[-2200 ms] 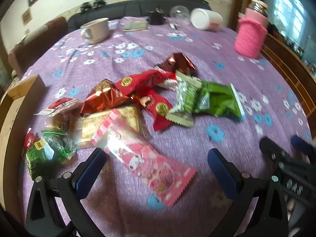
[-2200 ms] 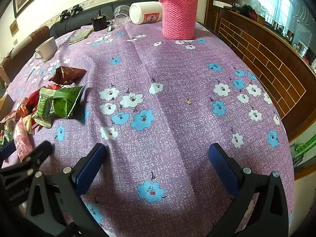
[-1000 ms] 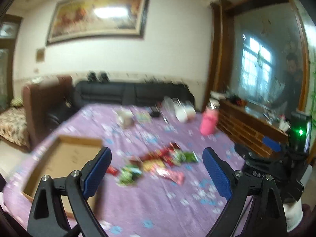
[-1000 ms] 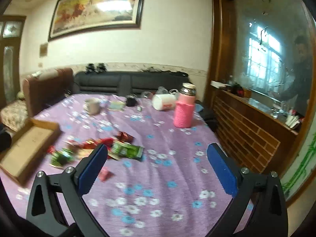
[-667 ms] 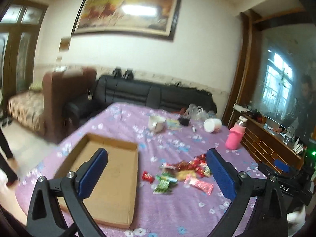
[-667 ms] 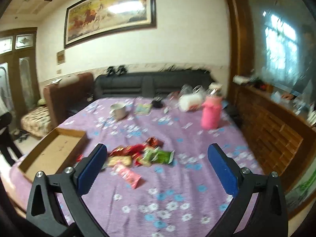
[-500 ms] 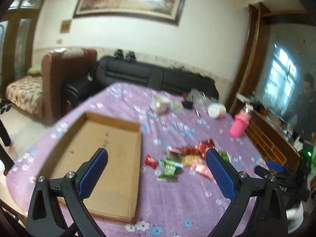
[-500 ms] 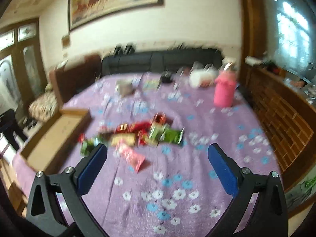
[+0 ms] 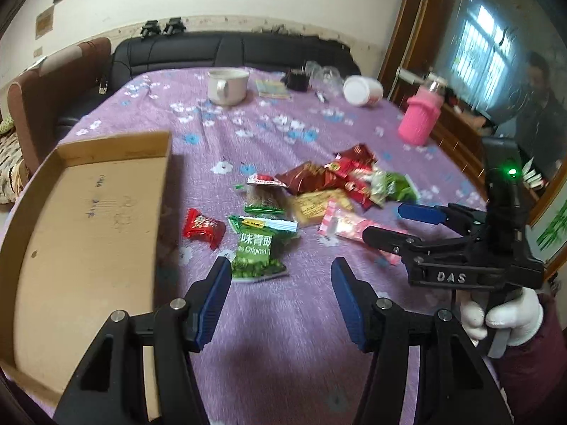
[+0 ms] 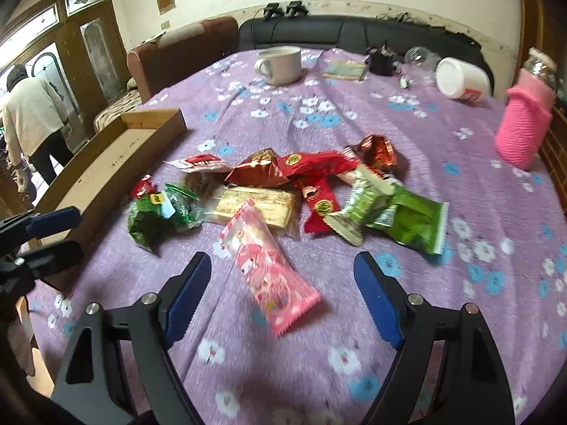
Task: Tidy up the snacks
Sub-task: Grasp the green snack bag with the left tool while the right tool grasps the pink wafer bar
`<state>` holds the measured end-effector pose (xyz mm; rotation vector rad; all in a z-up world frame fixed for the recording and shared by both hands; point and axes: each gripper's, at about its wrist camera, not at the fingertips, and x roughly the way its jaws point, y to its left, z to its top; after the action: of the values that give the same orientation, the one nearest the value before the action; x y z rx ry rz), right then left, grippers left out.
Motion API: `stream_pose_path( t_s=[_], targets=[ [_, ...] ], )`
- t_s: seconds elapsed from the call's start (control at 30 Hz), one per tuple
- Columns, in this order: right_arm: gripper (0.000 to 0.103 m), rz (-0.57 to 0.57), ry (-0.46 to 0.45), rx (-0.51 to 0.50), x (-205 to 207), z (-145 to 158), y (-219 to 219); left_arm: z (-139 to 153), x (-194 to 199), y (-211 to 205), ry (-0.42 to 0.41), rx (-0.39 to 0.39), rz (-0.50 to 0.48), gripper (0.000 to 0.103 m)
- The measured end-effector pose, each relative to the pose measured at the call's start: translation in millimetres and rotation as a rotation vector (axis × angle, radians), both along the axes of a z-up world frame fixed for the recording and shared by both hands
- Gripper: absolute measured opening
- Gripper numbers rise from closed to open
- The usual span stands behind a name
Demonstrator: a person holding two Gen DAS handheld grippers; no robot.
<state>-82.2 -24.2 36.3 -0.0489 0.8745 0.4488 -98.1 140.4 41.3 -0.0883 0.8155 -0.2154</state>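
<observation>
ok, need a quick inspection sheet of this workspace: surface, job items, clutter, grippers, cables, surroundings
Surface: purple floral tablecloth.
Job's things: loose snack packets, among them a pink wrapper and a green pea bag; empty shallow cardboard box beside them.
Clutter: white mug, pink knitted bottle, tipped white tub.
Grippers: left gripper and right gripper closing, nothing between them.
Cables: nothing seen.
Surroundings: black sofa, person by the door.

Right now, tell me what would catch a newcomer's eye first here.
A bright heap of snack packets lies mid-table on the purple flowered tablecloth, the pink wrapper nearest. An empty cardboard box sits to the heap's left, and a pink knitted bottle stands at the far right.
</observation>
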Motion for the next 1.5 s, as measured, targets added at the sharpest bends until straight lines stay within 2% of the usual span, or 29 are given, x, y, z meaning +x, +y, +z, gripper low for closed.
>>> stream_pose_path(
  t_s=[0.17, 0.37, 0.47, 0.53, 0.6, 0.67, 0.73, 0.93, 1.13, 1.4, 1.5],
  targets=[
    [0.083, 0.009, 0.009, 0.001, 6, -10, 3, -6, 29, -10, 0.045, 0.049, 0.002, 0.059],
    [0.083, 0.008, 0.027, 0.007, 10, -15, 2, -13, 49, -19, 0.048, 0.179, 0.035, 0.059],
    [0.075, 0.012, 0.033, 0.003, 10, -17, 3, -18, 54, -21, 0.065, 0.236, 0.039, 0.058],
    [0.066, 0.014, 0.03, -0.009, 10, -18, 6, -21, 56, -16, 0.084, 0.219, 0.041, 0.041],
    [0.056, 0.023, 0.025, -0.015, 9, -18, 8, -18, 53, -12, 0.077, 0.208, 0.04, 0.037],
    [0.054, 0.024, 0.021, -0.016, 8, -18, 9, -18, 51, -9, 0.074, 0.183, 0.043, 0.037],
    [0.044, 0.024, 0.025, -0.001, 7, -18, 7, -16, 49, -5, 0.068, 0.154, 0.048, 0.037],
    [0.041, 0.013, 0.035, 0.002, 0, -16, 7, -5, 32, 12, 0.038, 0.046, 0.053, 0.037],
    [0.04, 0.019, 0.028, 0.019, -20, -10, 7, -3, 12, 27, 0.045, -0.036, 0.042, 0.037],
    [0.037, 0.011, 0.054, 0.054, -26, -14, 4, -9, 10, 27, 0.048, -0.042, 0.031, 0.04],
    [0.037, 0.008, 0.059, 0.061, -26, -14, 3, -15, 14, 21, 0.06, 0.0, 0.022, 0.043]
  ],
)
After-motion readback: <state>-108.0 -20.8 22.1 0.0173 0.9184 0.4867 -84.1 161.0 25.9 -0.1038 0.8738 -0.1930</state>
